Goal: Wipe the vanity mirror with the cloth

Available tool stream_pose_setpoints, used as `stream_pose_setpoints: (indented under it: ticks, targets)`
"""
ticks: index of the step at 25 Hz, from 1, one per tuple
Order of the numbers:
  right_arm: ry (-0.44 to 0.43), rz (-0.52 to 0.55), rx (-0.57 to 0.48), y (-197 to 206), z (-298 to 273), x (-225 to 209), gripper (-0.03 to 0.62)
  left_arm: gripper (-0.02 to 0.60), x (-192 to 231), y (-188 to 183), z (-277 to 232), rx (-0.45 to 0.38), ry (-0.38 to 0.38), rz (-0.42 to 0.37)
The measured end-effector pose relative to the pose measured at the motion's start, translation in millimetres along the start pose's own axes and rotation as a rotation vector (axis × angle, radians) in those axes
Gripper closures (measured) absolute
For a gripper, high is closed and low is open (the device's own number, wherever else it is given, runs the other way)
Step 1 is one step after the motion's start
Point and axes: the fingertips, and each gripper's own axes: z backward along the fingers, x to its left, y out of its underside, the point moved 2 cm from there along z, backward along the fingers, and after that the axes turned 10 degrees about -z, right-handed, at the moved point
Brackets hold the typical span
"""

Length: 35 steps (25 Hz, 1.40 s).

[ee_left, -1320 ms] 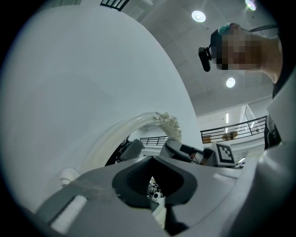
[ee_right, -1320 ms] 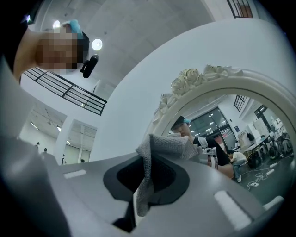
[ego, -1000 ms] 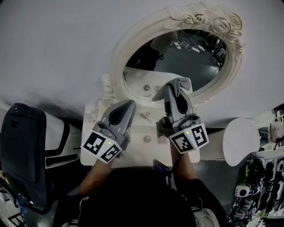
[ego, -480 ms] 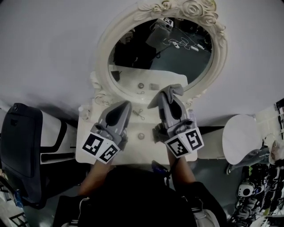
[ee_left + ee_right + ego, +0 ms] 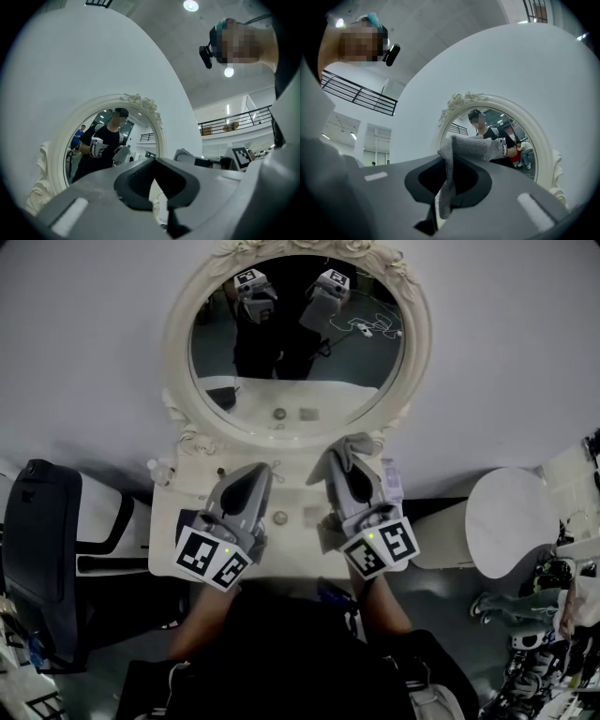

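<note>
Two grippers were held side by side above the vanity table point(image 5: 300, 545), both pointed at the far wall. At the far left, one dark chair point(image 5: 42, 549) was parked beside the table. Next came the left gripper point(image 5: 255, 472). Its jaws were pressed together with nothing between them, and it was probably kept as a spare hand while the other did the work. Beyond and between the grippers, one oval vanity mirror point(image 5: 295, 343) in an ornate white frame was fixed upright at the table's far edge, with both grippers reflected in it. Right of centre, the right gripper point(image 5: 352, 465) was clamped on the one grey cloth point(image 5: 354, 444). A fold was left standing proud of the jaw tips, seemingly so that fabric rather than plastic would meet the glass. The cloth was held near the mirror's lower rim but apart from it, so wiping was judged not yet begun. At the far right, one round white stool point(image 5: 502, 531) was seen.
</note>
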Motion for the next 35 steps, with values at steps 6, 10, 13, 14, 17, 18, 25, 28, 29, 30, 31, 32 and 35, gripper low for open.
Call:
stream_pose_setpoints:
  ticks: [6,10,13,14,17,18,25,28,29,30,31,32,35]
  targets:
    - [0.023,-0.023,0.012,7.0,52.3,-20.6,0.577,0.580,-45.3,19.7,2.8,0.031,-0.010,-0.037]
    - [0.035,-0.047,0.039,21.7,72.7,-24.0,0.577,0.578,-57.9,29.8,13.6,0.038,-0.036,-0.053]
    - [0.045,-0.079,0.070,36.5,87.0,-26.2,0.577,0.580,-65.0,38.5,21.1,0.048,-0.058,-0.051]
    - [0.046,-0.086,0.079,40.8,91.4,-26.1,0.577,0.580,-67.6,40.8,23.3,0.050,-0.062,-0.052]
    - [0.048,-0.106,0.102,51.2,103.0,-25.0,0.577,0.580,-75.0,46.4,29.3,0.058,-0.073,-0.061]
    - [0.051,-0.113,0.108,53.9,106.4,-25.4,0.577,0.579,-77.2,48.3,30.7,0.060,-0.075,-0.060]
    - [0.078,-0.132,0.144,70.3,125.3,-24.9,0.577,0.580,-88.4,62.2,36.2,0.078,-0.071,-0.046]
    - [0.088,-0.125,0.152,73.5,129.1,-24.4,0.578,0.580,-91.1,63.9,37.6,0.079,-0.067,-0.043]
    - [0.089,-0.125,0.153,74.3,129.6,-23.9,0.579,0.580,-91.8,64.5,38.6,0.081,-0.065,-0.042]
    - [0.087,-0.125,0.154,75.3,129.6,-23.2,0.579,0.579,-92.2,65.2,39.6,0.082,-0.064,-0.041]
    - [0.085,-0.126,0.156,76.4,129.1,-22.3,0.579,0.580,-92.3,65.6,40.2,0.083,-0.063,-0.040]
    - [0.081,-0.125,0.158,77.4,128.4,-21.2,0.579,0.579,-92.0,65.7,40.5,0.084,-0.062,-0.039]
    - [0.077,-0.124,0.164,79.7,127.0,-17.3,0.577,0.579,-90.6,64.0,41.8,0.084,-0.062,-0.039]
